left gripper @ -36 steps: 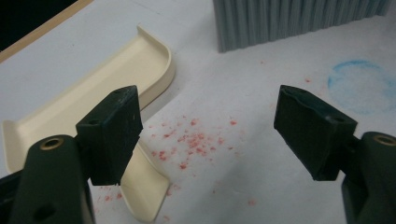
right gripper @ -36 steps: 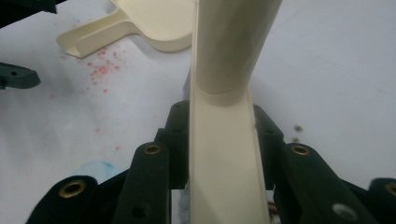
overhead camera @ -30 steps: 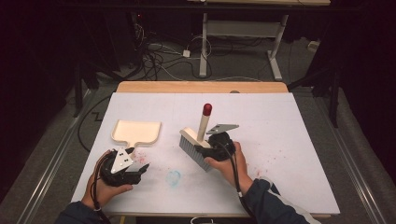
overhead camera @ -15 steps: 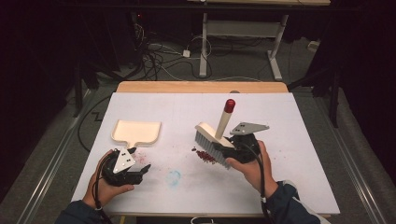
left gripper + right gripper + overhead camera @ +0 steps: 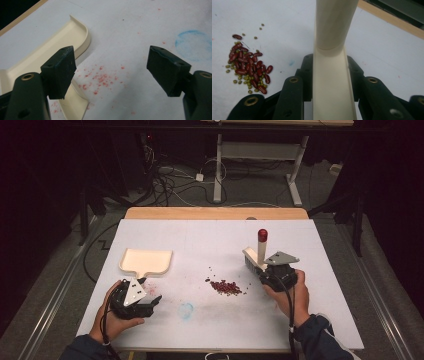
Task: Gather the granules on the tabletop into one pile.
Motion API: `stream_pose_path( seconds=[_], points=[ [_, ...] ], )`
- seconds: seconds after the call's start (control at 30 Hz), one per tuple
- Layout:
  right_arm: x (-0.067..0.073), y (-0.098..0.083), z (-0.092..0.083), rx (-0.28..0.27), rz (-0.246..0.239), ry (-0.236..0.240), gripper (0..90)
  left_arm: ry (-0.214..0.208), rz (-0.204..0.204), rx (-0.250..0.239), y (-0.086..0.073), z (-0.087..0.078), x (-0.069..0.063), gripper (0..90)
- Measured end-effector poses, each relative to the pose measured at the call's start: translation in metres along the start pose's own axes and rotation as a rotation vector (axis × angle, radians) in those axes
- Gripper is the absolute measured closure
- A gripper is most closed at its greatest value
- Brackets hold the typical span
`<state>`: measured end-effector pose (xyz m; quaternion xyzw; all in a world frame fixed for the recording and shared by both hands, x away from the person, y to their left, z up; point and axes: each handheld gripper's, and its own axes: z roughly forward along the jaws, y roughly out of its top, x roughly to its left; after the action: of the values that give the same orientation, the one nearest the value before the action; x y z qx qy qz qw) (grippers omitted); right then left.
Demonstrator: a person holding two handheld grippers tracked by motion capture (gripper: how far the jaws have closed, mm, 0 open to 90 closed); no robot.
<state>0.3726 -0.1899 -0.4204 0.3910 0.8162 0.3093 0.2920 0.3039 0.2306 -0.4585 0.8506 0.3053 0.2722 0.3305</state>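
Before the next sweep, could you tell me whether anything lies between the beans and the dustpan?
Nothing visible does: bare white table lies between the beans and the dustpan. The brush sits on the beans' far side.

Beans (image 5: pixel 226 287) btwn dustpan (image 5: pixel 146 261) & brush (image 5: pixel 253 259)

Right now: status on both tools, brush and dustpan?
Left tool open, beside dustpan handle. Right tool shut on brush, right of bean pile. Nothing between pile and dustpan.
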Motion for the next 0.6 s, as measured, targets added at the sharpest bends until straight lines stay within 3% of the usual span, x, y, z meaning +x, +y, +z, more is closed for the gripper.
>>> stream_pose_path(
  seconds=[0.17, 0.4, 0.6],
  points=[
    [0.026, 0.004, 0.006, 0.017, -0.070, 0.014, 67.3, 0.000, -0.001, 0.000, 0.000, 0.000, -0.001, 22.7],
    [0.058, 0.015, 0.012, -0.025, -0.083, 0.067, 67.3, -0.004, -0.004, 0.007, -0.001, 0.002, 0.000, 22.7],
    [0.068, 0.027, 0.018, -0.062, -0.050, 0.086, 67.3, -0.006, -0.001, 0.013, -0.001, 0.002, 0.000, 22.7]
  ],
)
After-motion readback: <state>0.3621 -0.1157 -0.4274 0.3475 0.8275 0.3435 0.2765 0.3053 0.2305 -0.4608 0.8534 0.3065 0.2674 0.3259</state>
